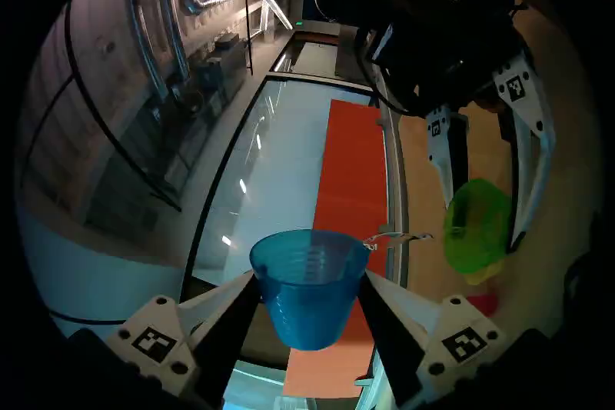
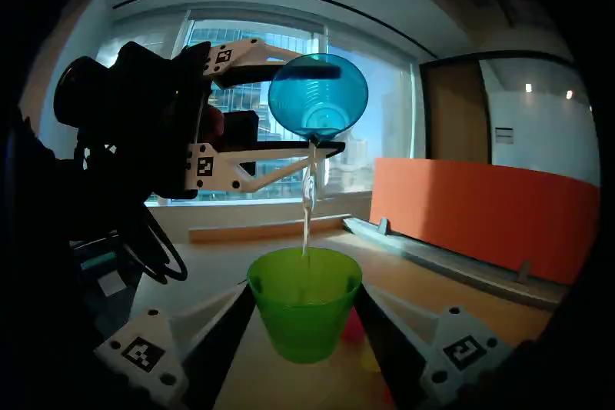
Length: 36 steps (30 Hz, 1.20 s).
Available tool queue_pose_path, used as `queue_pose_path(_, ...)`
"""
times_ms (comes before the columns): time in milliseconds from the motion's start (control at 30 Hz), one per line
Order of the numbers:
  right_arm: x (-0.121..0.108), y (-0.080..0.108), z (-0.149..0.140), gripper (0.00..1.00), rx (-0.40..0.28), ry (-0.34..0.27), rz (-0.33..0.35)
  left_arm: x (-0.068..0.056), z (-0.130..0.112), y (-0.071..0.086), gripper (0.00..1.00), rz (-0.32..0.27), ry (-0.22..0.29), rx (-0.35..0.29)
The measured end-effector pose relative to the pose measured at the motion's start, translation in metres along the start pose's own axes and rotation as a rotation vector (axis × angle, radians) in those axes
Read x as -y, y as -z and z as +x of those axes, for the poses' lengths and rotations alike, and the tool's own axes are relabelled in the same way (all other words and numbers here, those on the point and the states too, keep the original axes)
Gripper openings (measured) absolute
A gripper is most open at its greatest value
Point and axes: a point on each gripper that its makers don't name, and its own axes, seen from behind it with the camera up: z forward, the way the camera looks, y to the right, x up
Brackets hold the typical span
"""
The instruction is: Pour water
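In the right gripper view a pale wooden counter [image 2: 430, 287] runs across the lower half of the frame. An orange panel [image 2: 492, 210] stands along its far edge at the right. Tall windows [image 2: 384, 102] fill the upper middle, with towers outside (bright daylight).

The right claw [image 2: 305, 291] sits at the lower centre, partly spread. Both fingers press the sides of a green cup [image 2: 304, 318], which it grips upright above the counter. Something small, red and yellow, lies just behind the cup, too blurred to name.

In the left gripper view the left claw [image 1: 309, 279] is at the lower centre, open about as far, clamped on a blue cup [image 1: 309, 298]. In the right gripper view this cup hangs at the upper centre, directly above the green one. It is tipped on its side with its mouth facing the camera. A thin stream of water [image 2: 308, 195] falls from its lower lip into the green cup.
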Motion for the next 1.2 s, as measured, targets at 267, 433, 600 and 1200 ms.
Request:
queue_pose_path(267, 0.0, -0.001, 0.001, 0.89, -0.005, 0.001, -0.001, 0.001, 0.003, -0.001, 0.83, 0.004, -0.033, 0.0)
queue_pose_path(433, -0.001, -0.001, 0.001, 0.9, -0.005, 0.001, -0.003, 0.003, 0.004, 0.0, 0.83, 0.007, -0.056, -0.003)
queue_pose_path(600, -0.002, 0.0, 0.001, 0.9, -0.005, 0.003, -0.005, 0.008, 0.007, 0.001, 0.83, 0.014, -0.08, -0.006)
queue_pose_path(1200, -0.006, 0.001, 0.0, 0.89, -0.009, 0.002, -0.012, 0.008, 0.019, -0.004, 0.83, 0.024, -0.193, -0.016)
